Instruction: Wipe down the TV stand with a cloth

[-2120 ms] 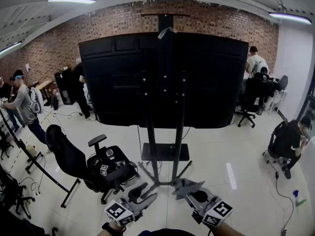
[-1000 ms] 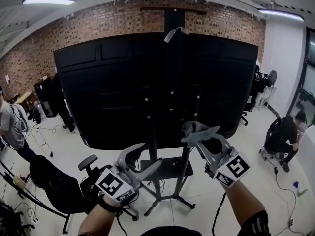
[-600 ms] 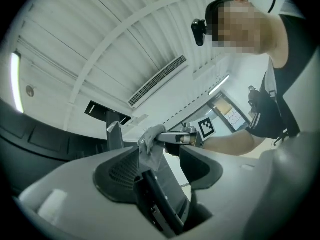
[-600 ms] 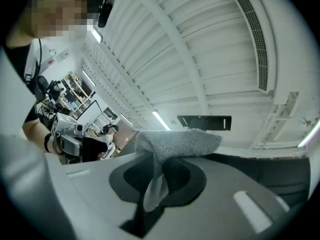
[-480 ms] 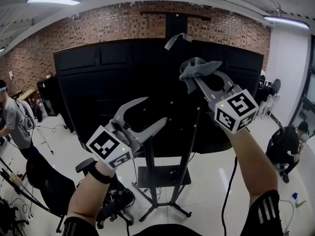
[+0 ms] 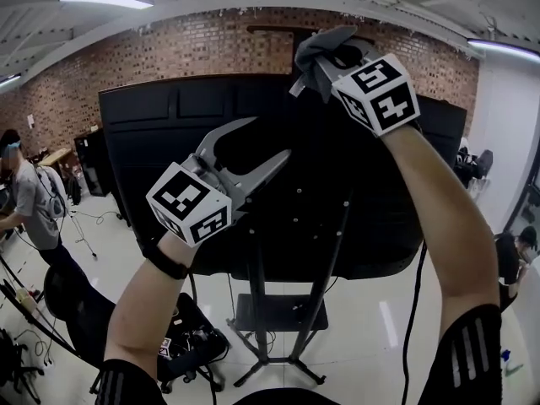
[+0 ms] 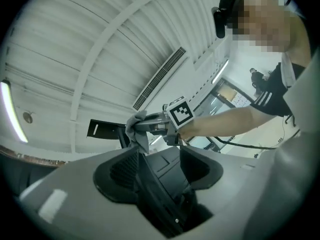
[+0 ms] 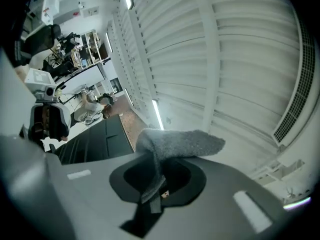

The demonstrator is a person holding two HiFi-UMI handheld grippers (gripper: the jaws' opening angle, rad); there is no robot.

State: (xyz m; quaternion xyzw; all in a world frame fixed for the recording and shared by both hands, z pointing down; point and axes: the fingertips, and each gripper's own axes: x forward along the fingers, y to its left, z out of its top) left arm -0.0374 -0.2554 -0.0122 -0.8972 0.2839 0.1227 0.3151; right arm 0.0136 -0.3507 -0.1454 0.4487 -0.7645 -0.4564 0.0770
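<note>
A glossy white tiled floor [image 6: 363, 336] fills the lower part of the head view. At lower centre, a black metal TV stand [image 6: 274, 312] rests on it on splayed legs, with a flat black shelf set low between its two uprights. In the lower left of the frame, a black office chair [image 6: 72, 310] stands on the tiles. Thin dark cables [image 6: 89, 241] trail across the floor near the left edge, where a person in a grey shirt [image 6: 34, 213] stands. At the right edge, another person [image 6: 509, 268] sits low to the floor. A small blue object [image 6: 504, 357], too small to identify, lies at lower right.
</note>
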